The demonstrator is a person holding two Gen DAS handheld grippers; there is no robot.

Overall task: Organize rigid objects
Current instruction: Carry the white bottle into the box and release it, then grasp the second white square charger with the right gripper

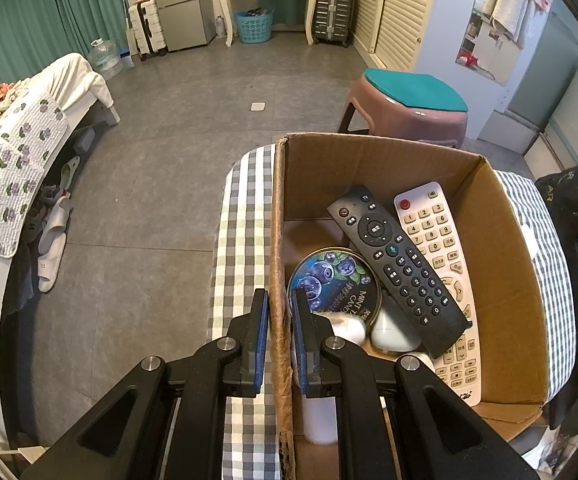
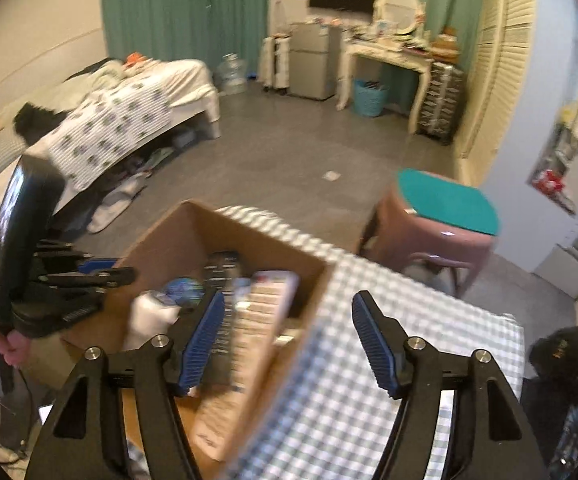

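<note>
Clamping cardboard box [image 1: 501, 264] wall, left gripper [image 1: 280, 312]

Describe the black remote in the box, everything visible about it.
The black remote is a long, slim bar of matte black plastic, lying face up and slanted inside the cardboard box. A red power button sits at its far end, then a round navigation pad, then rows of small white-marked number keys. It overlaps the white remote beside it, and its near half rests over the mint candy tin's edge and a pale rounded object. No gripper touches it.
</note>
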